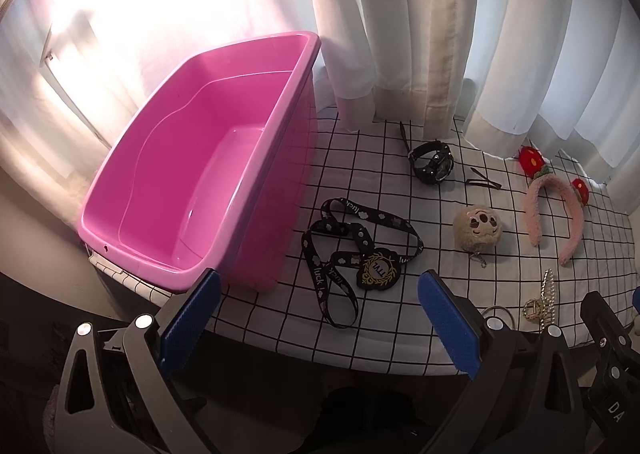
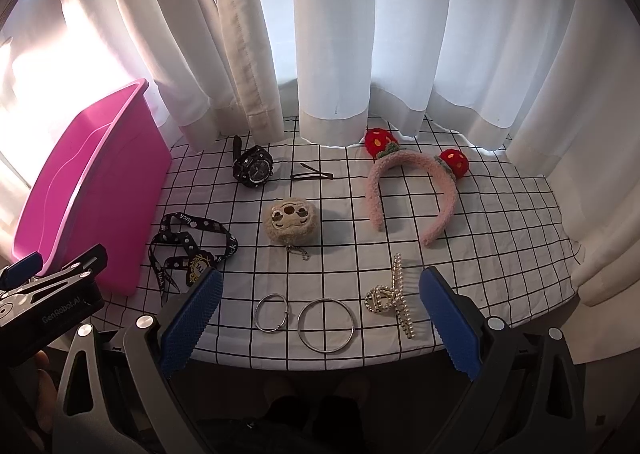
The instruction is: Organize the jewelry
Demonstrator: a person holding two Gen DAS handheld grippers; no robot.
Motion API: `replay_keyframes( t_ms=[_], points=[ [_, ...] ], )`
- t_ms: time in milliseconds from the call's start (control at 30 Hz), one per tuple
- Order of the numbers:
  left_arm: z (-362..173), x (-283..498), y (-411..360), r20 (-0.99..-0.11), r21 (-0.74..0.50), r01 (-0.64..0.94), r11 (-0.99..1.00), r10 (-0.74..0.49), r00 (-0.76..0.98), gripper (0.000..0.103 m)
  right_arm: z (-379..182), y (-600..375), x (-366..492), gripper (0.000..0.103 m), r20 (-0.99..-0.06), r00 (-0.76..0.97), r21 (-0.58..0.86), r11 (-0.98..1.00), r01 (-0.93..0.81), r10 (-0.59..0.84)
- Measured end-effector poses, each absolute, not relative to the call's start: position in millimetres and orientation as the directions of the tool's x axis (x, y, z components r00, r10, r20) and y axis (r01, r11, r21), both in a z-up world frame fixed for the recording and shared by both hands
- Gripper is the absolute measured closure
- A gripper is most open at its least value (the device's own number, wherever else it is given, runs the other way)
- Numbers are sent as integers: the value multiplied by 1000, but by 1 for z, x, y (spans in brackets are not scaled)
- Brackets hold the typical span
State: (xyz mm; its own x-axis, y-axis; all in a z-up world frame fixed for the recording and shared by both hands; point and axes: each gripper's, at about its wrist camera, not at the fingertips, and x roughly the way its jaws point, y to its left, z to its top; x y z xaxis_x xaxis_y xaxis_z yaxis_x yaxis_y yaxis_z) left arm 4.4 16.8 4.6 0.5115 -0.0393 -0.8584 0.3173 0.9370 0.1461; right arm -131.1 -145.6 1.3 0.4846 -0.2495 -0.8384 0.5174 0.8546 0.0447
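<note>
White curtains [image 2: 332,34] hang behind our round table, which is covered by a black-and-white grid cloth [image 2: 500,222], and a pink bin [image 1: 192,174] stands at its left side. We see nothing inside that bin, so we judge the sorting has not begun: every piece lies out on the cloth. A black lanyard [image 1: 352,250] lies just beside the bin wall, a black watch [image 2: 254,168] and a thin hair clip [image 2: 312,175] sit near the curtains, a plush sloth keychain [image 2: 294,220] rests mid-table, and a pink strawberry headband [image 2: 412,190] lies to the right. Along the near edge we find two metal rings [image 2: 326,325] side by side and a pearl claw clip [image 2: 394,300]. Our left gripper [image 1: 320,306] hovers with jaws spread wide, holding nothing, in front of the lanyard; our right gripper [image 2: 320,306] is likewise spread and empty above the rings. Everything is left to move
</note>
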Motion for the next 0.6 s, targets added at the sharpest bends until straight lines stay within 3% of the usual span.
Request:
replay_keyframes(
  t_ms=[600],
  points=[
    [3, 4, 13, -860, 146, 320, 936, -40, 509, 6, 0, -146, -131, 9, -838, 485, 46, 853, 519, -249]
  ],
)
